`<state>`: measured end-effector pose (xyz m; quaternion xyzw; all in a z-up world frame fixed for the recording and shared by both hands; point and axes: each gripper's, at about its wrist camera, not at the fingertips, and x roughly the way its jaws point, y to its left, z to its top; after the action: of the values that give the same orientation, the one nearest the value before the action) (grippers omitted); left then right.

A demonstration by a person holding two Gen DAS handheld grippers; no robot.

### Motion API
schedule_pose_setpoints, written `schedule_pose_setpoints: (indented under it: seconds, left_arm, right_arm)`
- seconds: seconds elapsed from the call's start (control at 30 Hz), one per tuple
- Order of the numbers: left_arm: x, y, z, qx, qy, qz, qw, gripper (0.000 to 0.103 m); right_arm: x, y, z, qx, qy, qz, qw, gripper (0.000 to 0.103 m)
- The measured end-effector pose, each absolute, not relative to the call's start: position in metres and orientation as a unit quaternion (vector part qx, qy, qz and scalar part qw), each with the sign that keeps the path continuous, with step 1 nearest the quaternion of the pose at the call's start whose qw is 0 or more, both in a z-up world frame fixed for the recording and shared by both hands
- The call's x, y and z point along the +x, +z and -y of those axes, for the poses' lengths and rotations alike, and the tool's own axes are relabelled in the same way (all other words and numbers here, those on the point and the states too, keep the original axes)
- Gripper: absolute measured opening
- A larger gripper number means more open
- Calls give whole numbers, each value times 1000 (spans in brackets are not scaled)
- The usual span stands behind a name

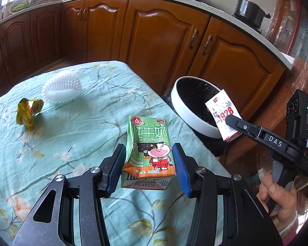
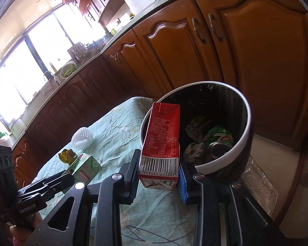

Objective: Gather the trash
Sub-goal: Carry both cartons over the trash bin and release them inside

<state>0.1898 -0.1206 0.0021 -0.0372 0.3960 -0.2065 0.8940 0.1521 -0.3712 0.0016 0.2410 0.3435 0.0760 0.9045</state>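
My left gripper [image 1: 148,165] is shut on a green milk carton [image 1: 148,149] and holds it above the floral tablecloth [image 1: 71,143]. My right gripper [image 2: 159,176] is shut on a red and white milk carton [image 2: 161,143] and holds it at the near rim of the white-rimmed trash bin [image 2: 244,131]. In the left wrist view the red and white carton [image 1: 222,112] hangs over the bin [image 1: 186,110] beside the table's right edge. A crumpled yellow wrapper [image 1: 28,110] and a white foam fruit net [image 1: 61,89] lie on the cloth.
The bin holds a crushed green can [image 2: 218,141] and crumpled wrappers. Wooden kitchen cabinets [image 1: 160,39] stand close behind the table and bin. A black pot [image 1: 248,10] sits on the counter above.
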Motion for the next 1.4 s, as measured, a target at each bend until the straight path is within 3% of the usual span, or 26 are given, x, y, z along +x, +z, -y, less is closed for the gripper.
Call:
schedule_pose_setpoints:
  seconds: [0.57, 1.27, 1.4]
  left_arm:
    - [234, 31, 214, 9, -267, -372, 889, 47]
    - [280, 12, 269, 47, -272, -398, 875, 47]
    - [285, 6, 273, 50, -275, -410, 868, 47]
  right_arm:
    - [181, -1, 407, 234, 53, -351, 905, 32]
    - [220, -13, 418, 206, 38, -391, 896, 32]
    - [223, -17, 424, 227, 41, -393, 890, 38]
